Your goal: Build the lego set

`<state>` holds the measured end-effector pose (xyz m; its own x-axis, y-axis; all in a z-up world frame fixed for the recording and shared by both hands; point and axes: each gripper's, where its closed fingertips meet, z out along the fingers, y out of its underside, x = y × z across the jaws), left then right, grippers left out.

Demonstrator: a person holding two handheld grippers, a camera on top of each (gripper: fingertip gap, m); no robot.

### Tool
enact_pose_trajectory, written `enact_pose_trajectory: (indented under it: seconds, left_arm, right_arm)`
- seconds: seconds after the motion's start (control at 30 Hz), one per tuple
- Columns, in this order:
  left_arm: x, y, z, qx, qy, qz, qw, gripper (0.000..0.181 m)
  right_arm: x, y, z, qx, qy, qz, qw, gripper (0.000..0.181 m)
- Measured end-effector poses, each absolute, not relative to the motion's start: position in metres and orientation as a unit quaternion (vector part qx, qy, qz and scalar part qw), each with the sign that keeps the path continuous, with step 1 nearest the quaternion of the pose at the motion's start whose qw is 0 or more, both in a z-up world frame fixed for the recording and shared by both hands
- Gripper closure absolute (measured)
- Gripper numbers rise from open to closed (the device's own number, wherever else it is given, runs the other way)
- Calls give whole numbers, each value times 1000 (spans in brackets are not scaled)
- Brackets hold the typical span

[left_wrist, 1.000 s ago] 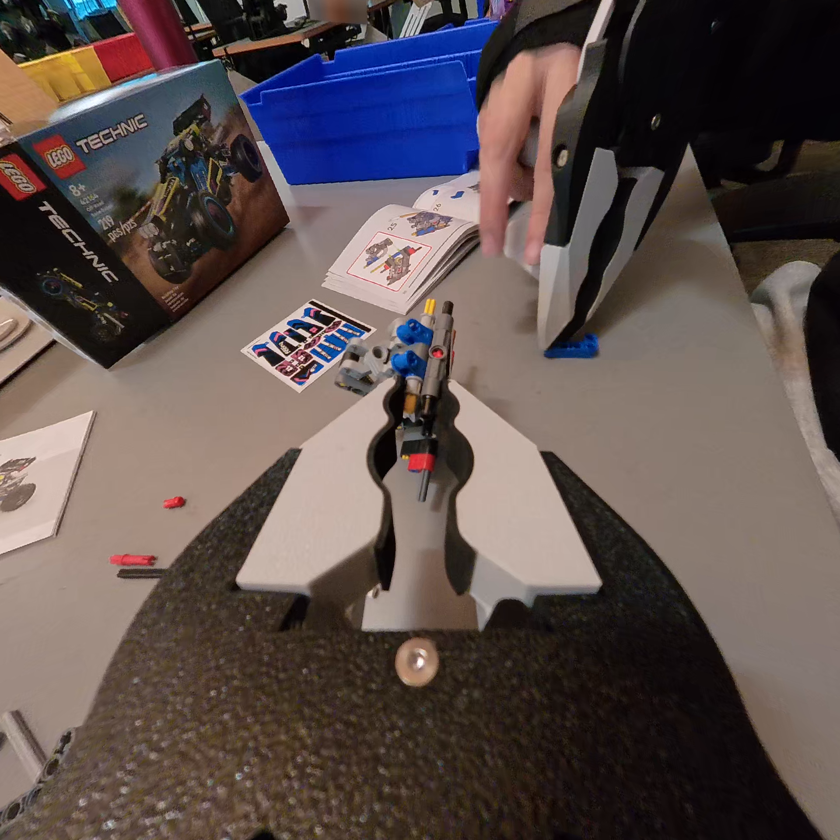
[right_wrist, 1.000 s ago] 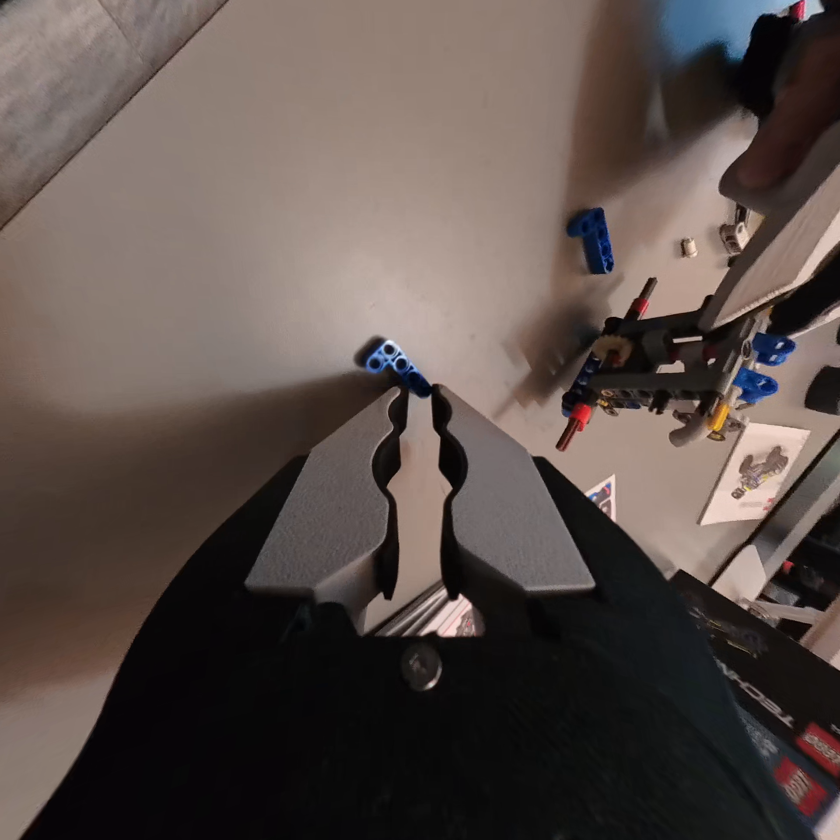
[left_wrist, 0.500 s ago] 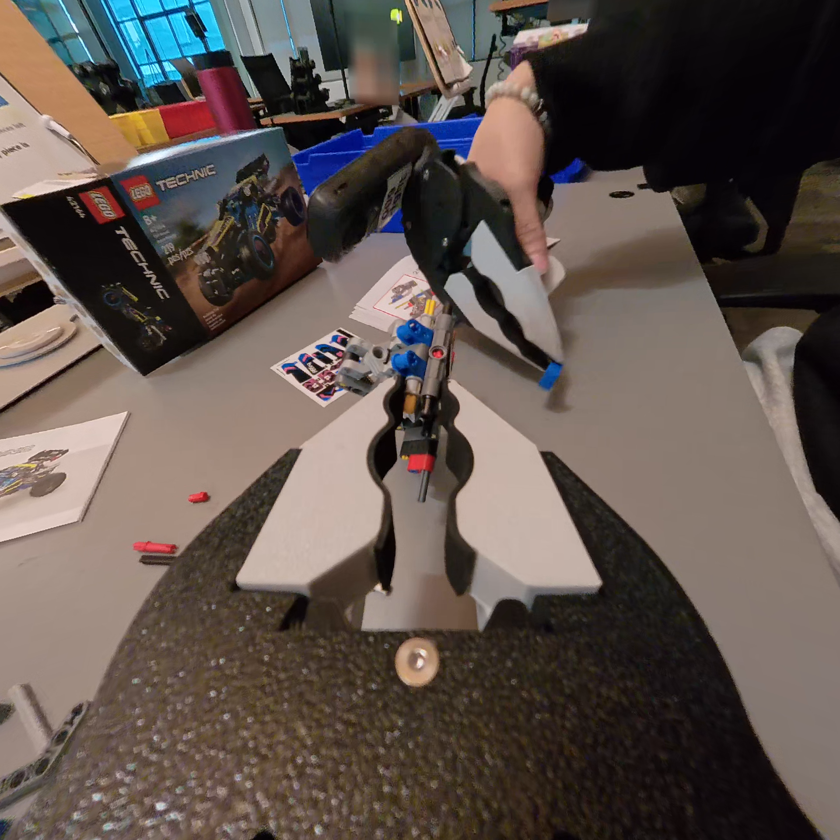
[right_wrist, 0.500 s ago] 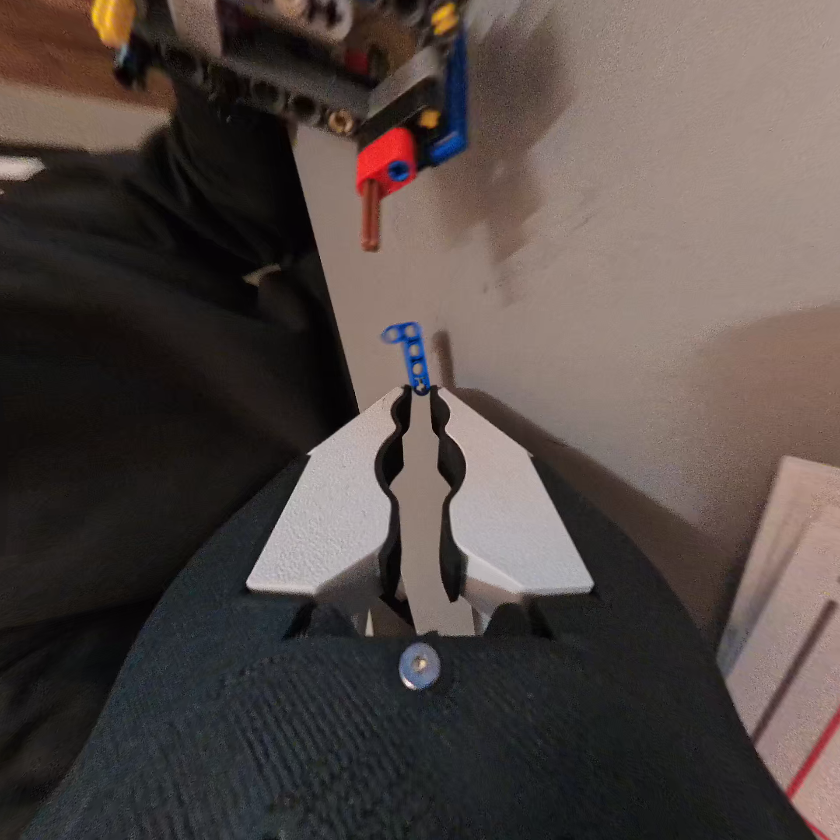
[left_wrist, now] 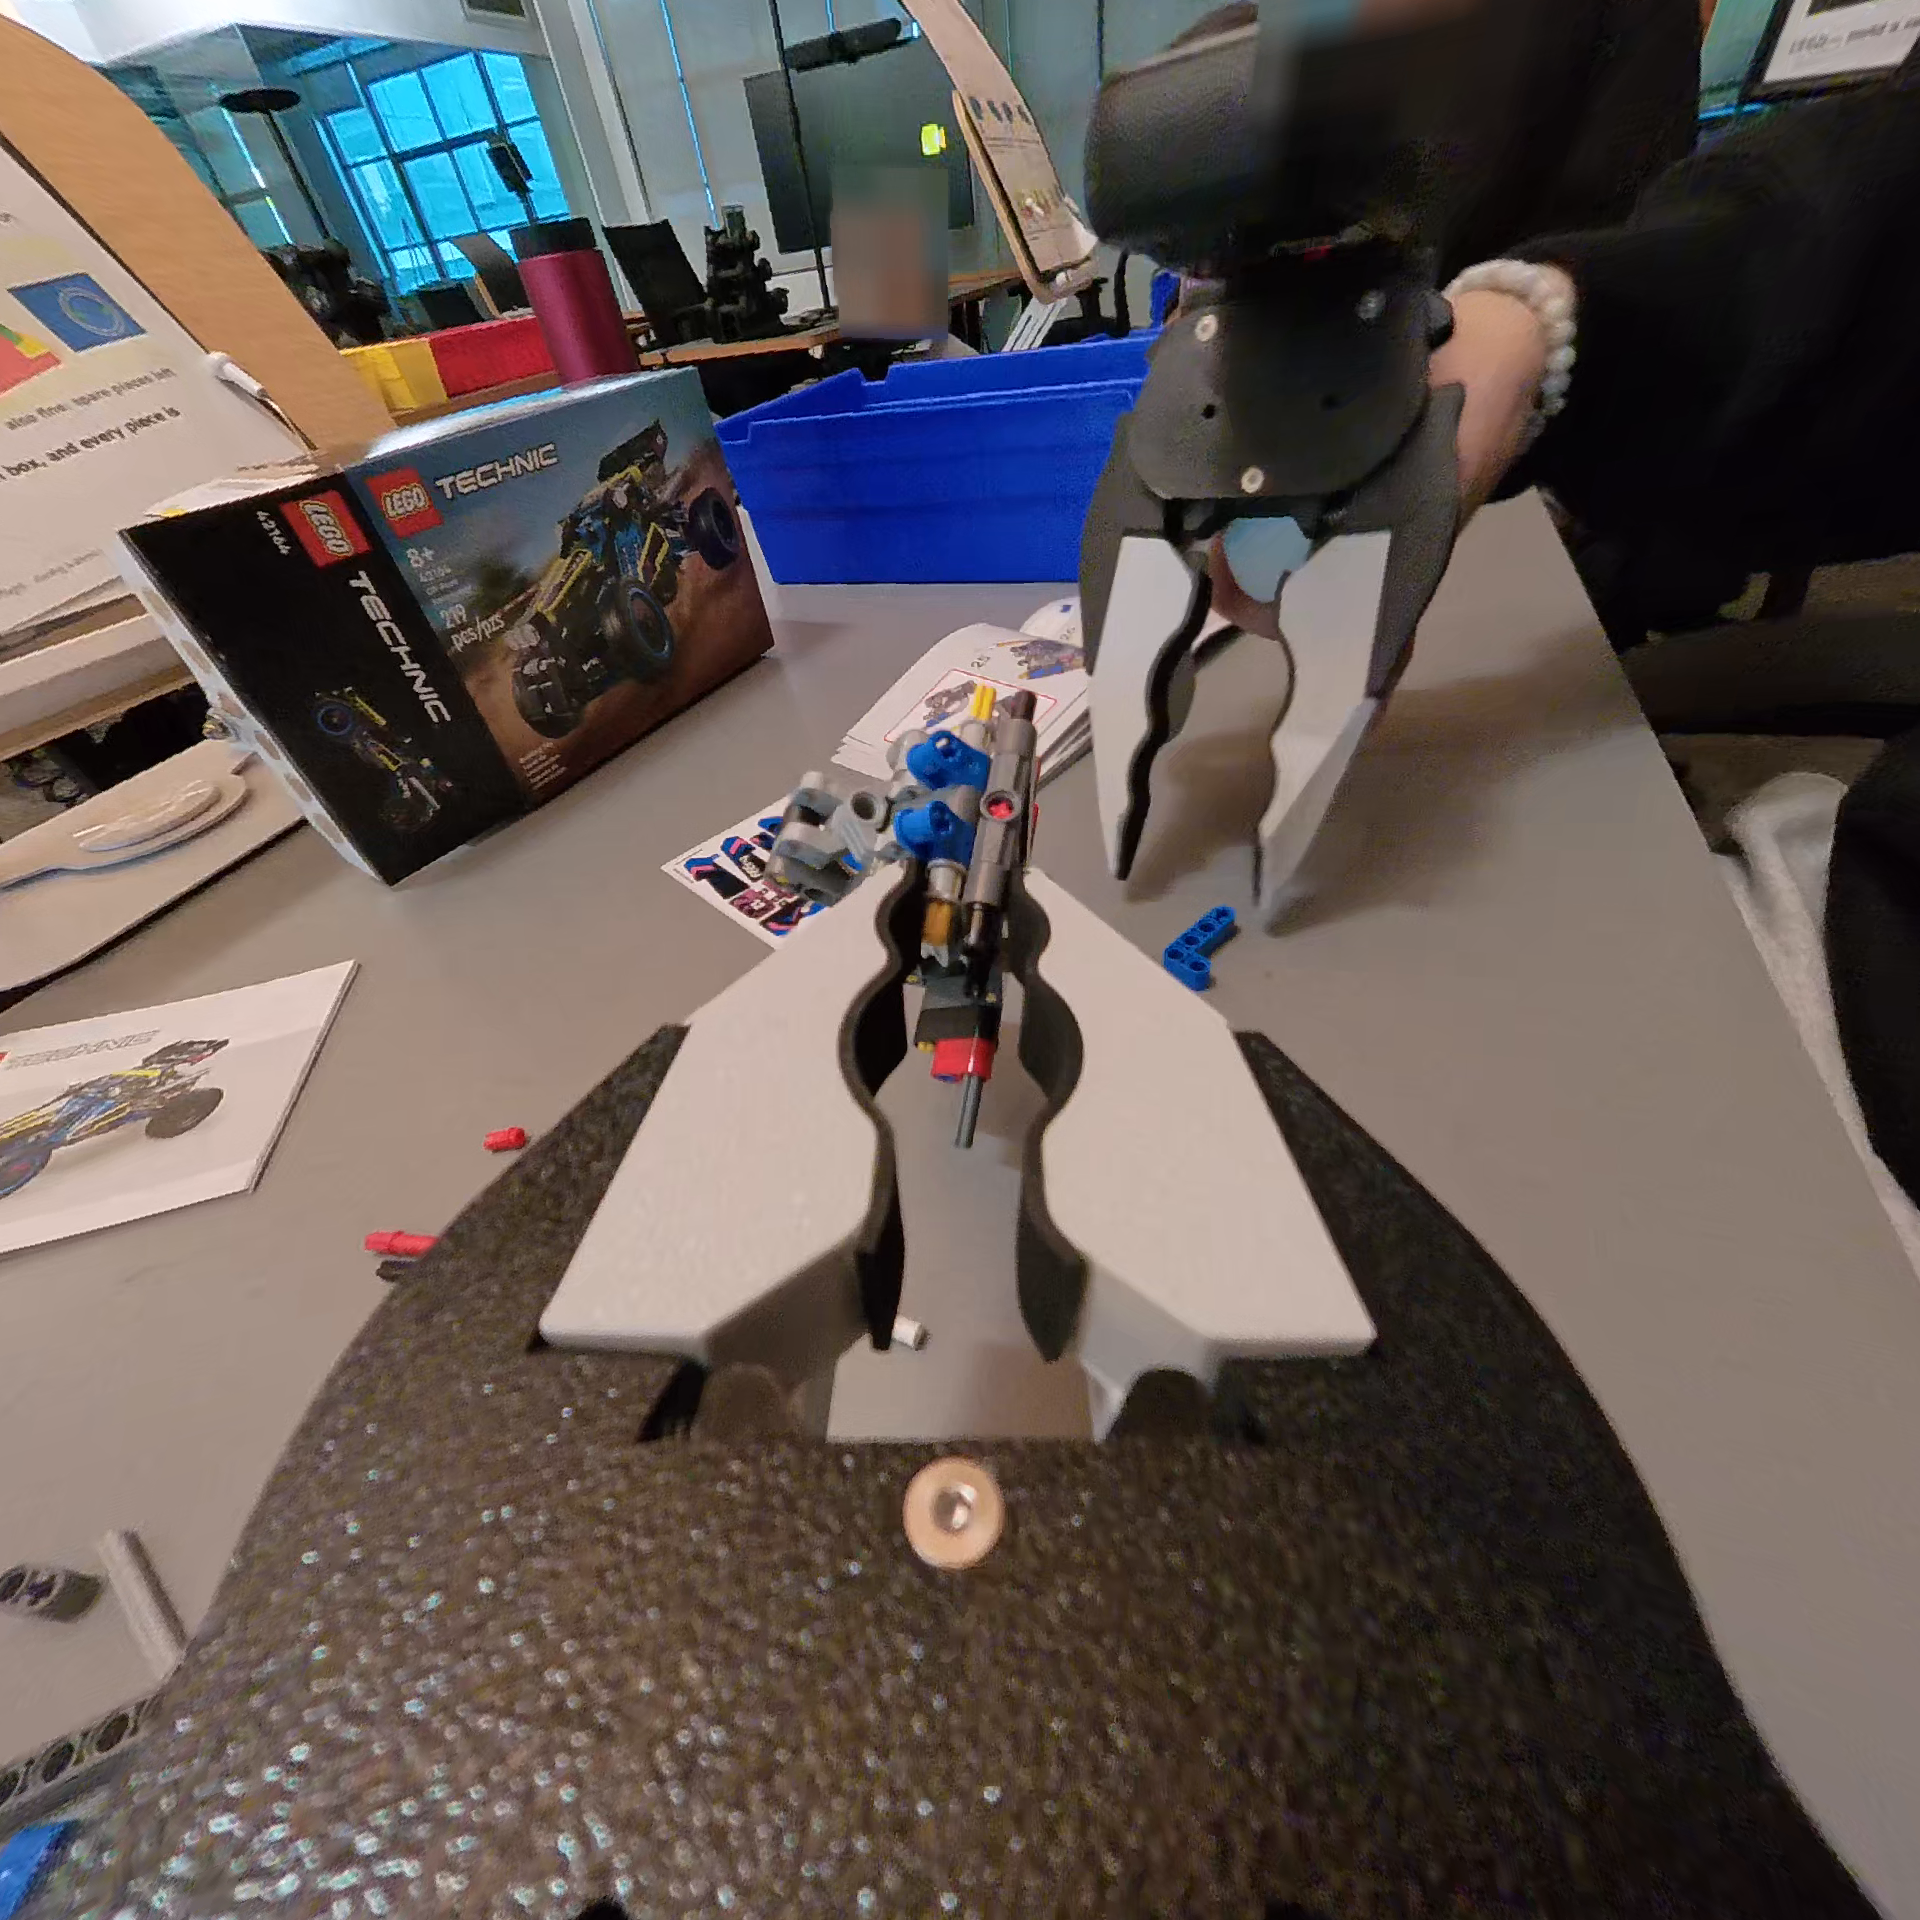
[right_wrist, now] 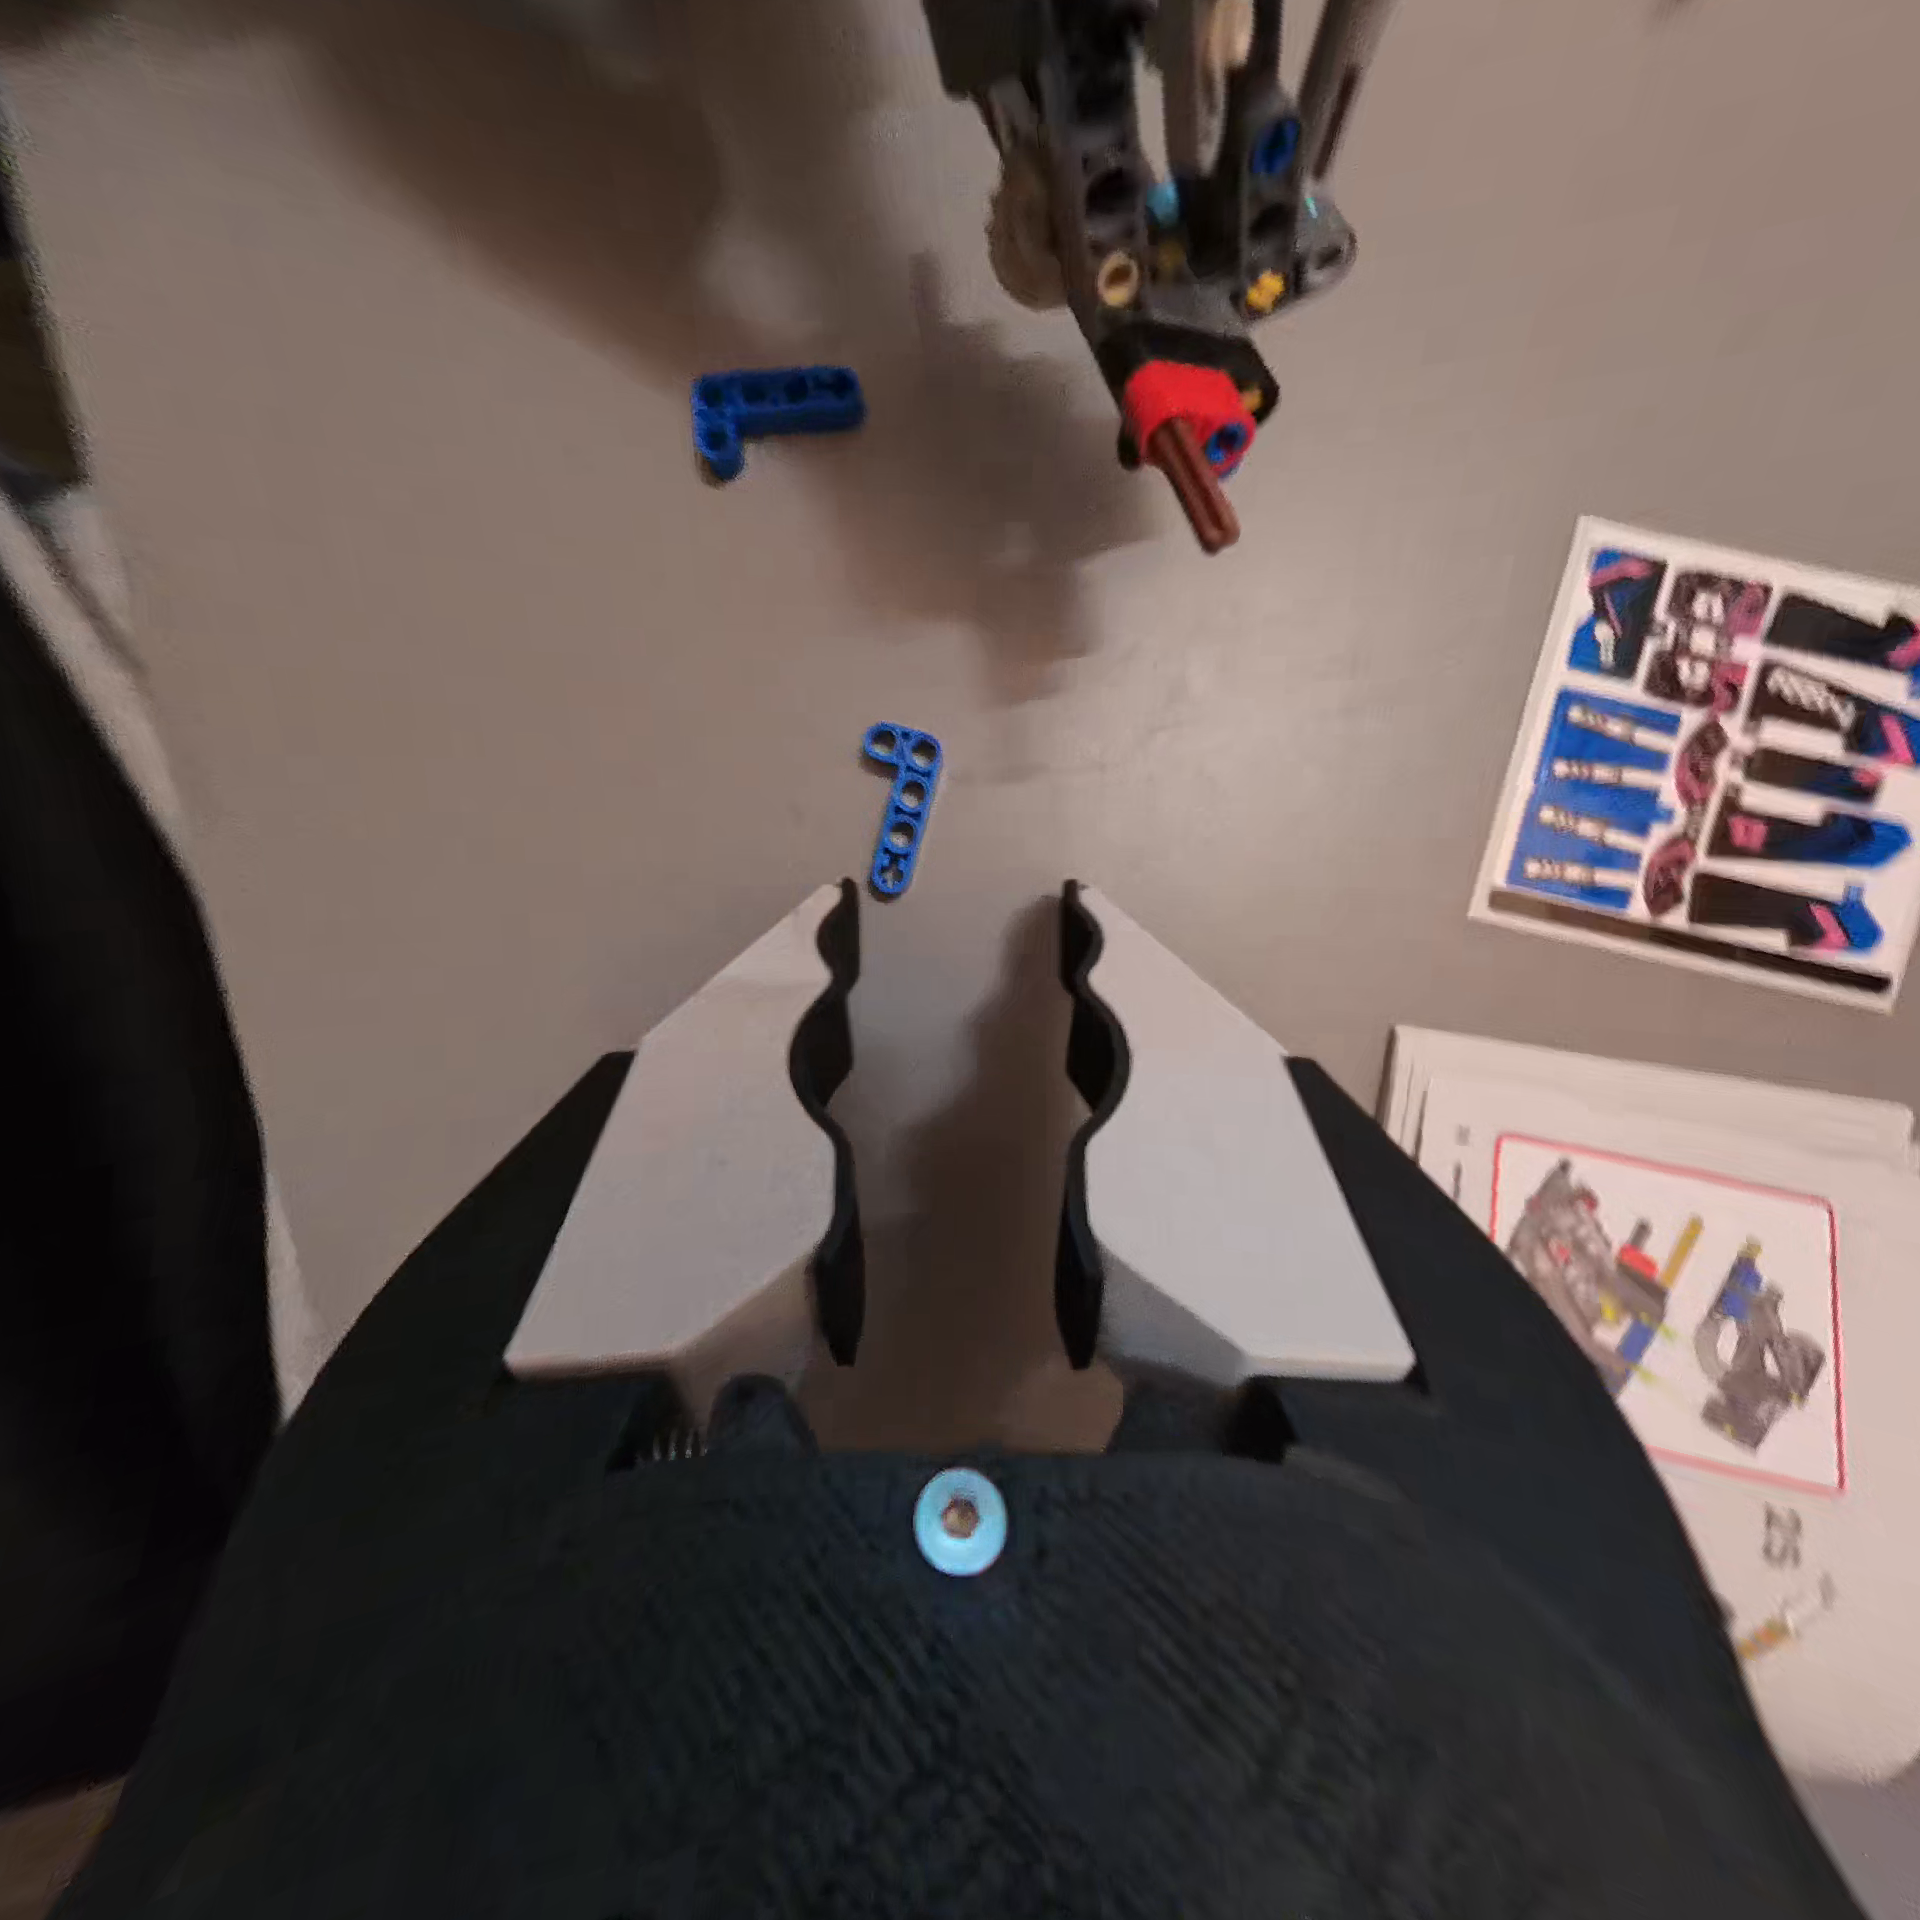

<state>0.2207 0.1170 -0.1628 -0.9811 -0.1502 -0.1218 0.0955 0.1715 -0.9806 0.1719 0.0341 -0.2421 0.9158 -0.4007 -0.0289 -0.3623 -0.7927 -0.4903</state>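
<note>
The blue L-beam (right_wrist: 902,810), pinched half a second ago, is now being left lying free on the bench (right_wrist: 416,675) just ahead of the opened right hand-held gripper (right_wrist: 958,894), while the part-built chassis (left_wrist: 961,831) is being kept clamped in the left hand-held gripper (left_wrist: 961,904), so a re-grasp is likely being set up.

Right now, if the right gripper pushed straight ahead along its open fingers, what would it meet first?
Probably the grey tabletop. The right gripper points down at it; the thin blue L-shaped beam lies just off its left fingertip, so contact there is possible.
</note>
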Motion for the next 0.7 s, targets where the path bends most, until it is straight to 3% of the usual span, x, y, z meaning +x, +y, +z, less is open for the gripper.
enact_pose_trajectory:
  seconds: [0.17,0.33,0.47,0.7]
  left_arm:
    - [219,115,-163,-14,759,-644,94,169]
    - [219,115,-162,-16,757,-647,93,169]
    - [219,114,-163,-14,760,-643,94,169]
    - [219,115,-165,-15,763,-639,97,169]
  right_arm:
    - [170,47,-241,-939,176,-76,286,177]
    - [167,45,-241,-950,77,-96,287,181]
    - [192,24,-241,-956,2,-179,231,180]
    - [168,21,-240,-960,143,-86,223,148]
